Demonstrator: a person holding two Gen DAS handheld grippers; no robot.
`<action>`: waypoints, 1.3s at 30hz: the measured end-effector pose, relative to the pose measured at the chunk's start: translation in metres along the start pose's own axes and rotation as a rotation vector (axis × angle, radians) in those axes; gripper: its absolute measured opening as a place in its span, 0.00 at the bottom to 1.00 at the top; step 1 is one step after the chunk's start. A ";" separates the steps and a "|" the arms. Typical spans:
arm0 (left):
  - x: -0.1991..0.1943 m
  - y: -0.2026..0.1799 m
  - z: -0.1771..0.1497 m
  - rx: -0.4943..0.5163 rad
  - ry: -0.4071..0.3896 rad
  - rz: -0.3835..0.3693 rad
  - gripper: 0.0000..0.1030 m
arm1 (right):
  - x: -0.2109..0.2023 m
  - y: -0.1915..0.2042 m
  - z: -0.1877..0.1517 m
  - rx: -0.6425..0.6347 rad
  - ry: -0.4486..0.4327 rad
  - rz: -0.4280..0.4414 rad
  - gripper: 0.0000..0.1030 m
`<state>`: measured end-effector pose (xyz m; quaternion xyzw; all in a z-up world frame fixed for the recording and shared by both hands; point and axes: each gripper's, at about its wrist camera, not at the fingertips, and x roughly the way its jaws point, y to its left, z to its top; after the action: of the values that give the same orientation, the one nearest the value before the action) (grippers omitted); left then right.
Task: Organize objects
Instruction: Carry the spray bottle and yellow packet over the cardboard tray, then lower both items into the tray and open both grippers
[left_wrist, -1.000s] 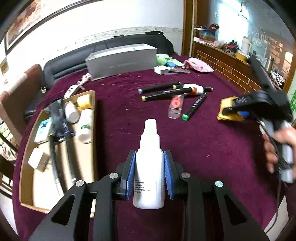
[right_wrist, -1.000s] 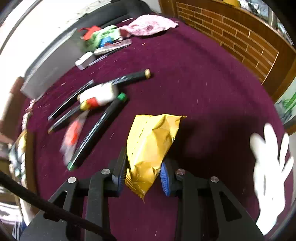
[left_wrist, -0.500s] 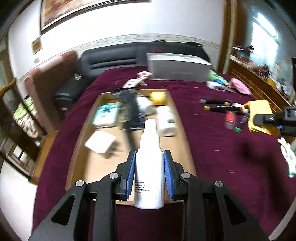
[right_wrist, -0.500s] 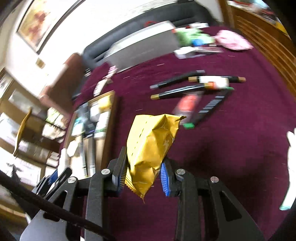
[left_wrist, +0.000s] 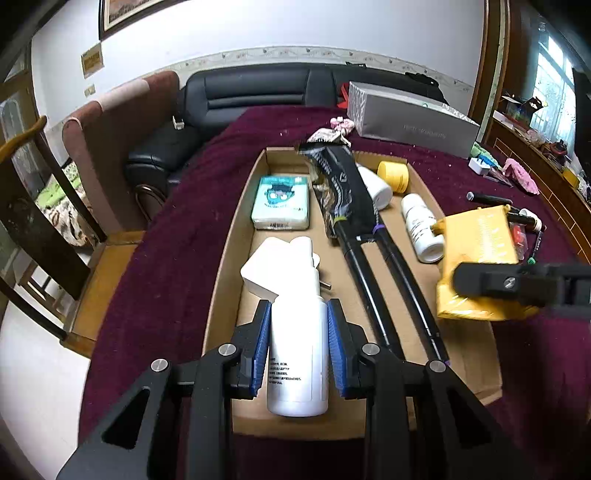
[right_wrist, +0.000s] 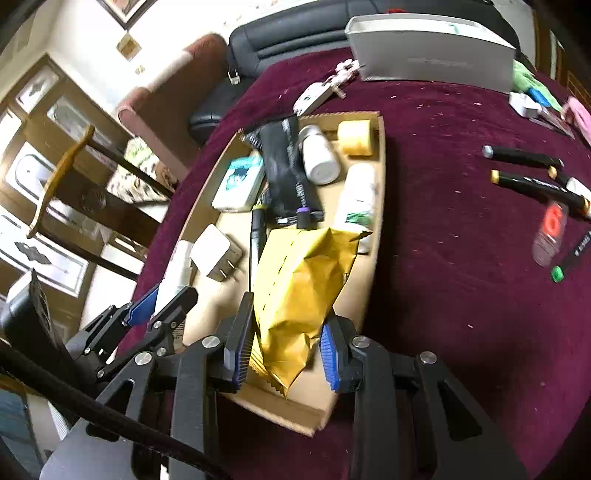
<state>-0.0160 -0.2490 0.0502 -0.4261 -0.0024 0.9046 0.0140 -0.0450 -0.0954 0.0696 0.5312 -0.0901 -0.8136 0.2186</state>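
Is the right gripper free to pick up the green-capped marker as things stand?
Probably not: the right gripper is shut on the yellow packet over the tray, and the marker lies off on the cloth.

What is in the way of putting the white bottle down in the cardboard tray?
A white charger lies in the cardboard tray just ahead of the white bottle, and black rods run along its right. The bare tray floor near the bottle's base looks free, so it can probably go there.

maroon tablecloth (right_wrist: 443, 295) | cardboard tray (right_wrist: 380, 177) | markers (right_wrist: 524, 157) | grey box (right_wrist: 424, 59)
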 end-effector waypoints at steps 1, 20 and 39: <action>0.002 0.002 0.000 -0.001 0.004 -0.002 0.25 | 0.006 0.002 0.000 -0.004 0.009 -0.003 0.29; 0.008 0.017 -0.003 -0.041 -0.023 0.026 0.25 | 0.048 0.014 0.004 -0.048 0.059 -0.025 0.29; -0.020 0.010 0.004 -0.022 -0.094 0.090 0.26 | 0.046 0.016 0.000 -0.023 0.037 0.009 0.35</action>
<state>-0.0065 -0.2594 0.0674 -0.3832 0.0064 0.9231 -0.0314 -0.0567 -0.1306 0.0377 0.5430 -0.0789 -0.8037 0.2301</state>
